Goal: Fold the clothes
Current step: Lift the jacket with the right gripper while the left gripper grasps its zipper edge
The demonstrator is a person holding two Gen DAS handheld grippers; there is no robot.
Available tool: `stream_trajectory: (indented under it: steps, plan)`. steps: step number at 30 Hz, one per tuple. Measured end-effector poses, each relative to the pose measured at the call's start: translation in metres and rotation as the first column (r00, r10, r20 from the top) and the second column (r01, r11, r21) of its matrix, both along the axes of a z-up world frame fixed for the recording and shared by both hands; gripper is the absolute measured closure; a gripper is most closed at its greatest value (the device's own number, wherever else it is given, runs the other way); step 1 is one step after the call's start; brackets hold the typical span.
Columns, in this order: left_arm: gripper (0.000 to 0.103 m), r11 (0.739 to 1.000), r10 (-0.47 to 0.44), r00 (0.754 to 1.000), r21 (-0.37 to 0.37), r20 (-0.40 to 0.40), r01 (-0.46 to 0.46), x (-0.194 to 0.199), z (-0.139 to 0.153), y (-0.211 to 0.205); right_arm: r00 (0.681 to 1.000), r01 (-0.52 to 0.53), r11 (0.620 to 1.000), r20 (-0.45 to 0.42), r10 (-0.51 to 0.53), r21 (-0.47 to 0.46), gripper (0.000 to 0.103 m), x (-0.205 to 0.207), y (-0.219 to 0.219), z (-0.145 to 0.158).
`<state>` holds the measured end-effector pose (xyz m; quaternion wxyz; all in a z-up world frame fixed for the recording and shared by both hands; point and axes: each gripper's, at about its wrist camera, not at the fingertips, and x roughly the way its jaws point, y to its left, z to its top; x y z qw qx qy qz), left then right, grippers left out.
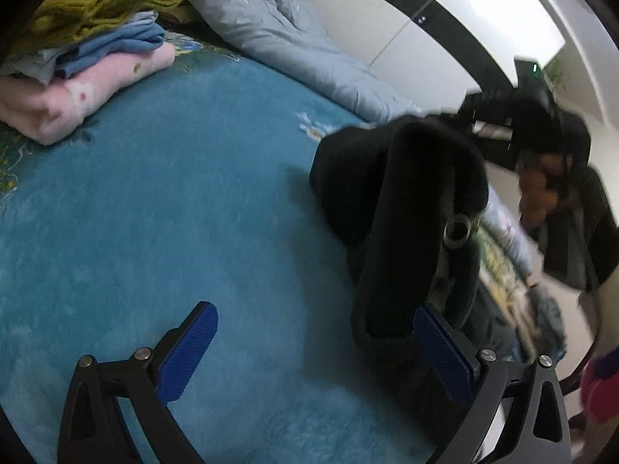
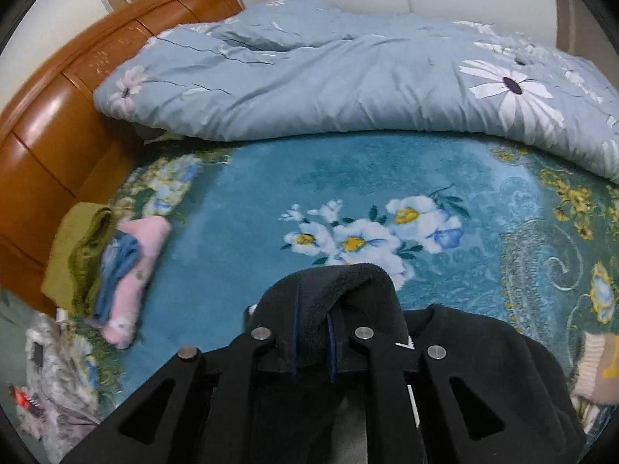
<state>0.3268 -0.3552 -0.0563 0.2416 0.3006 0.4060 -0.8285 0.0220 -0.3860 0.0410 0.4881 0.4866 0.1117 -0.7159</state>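
A black fleece garment (image 2: 348,294) is pinched in my right gripper (image 2: 311,342), whose jaws are shut on a fold of it above the blue bed blanket (image 2: 271,178). In the left wrist view the same black garment (image 1: 398,201) hangs at the right, held up by the right gripper. My left gripper (image 1: 313,348) is open, its blue pads (image 1: 189,348) wide apart, with the garment's lower edge just by the right pad. A stack of folded clothes, green, blue and pink (image 1: 89,58), lies at the far left; it also shows in the right wrist view (image 2: 116,263).
A pale blue flowered duvet (image 2: 348,77) is bunched along the far side of the bed. A wooden headboard (image 2: 58,123) stands at the left. The person (image 1: 557,201) is at the right of the left wrist view. Loose clothes lie near the bed's edge (image 2: 58,379).
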Motion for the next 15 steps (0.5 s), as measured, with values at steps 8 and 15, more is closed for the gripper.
stream_trajectory:
  steps: [8,15]
  plan:
    - [0.000,0.991,-0.056,0.998,0.125,-0.017,0.058,-0.008,-0.019,0.024,0.996,-0.093,0.989,-0.021,0.092,-0.113,0.055,-0.002,0.052,0.036]
    - [0.000,0.992,-0.083,0.996,0.098,0.015,0.081,-0.019,-0.018,0.039,0.997,-0.077,0.996,0.026,0.078,-0.039,0.054,-0.007,0.052,-0.005]
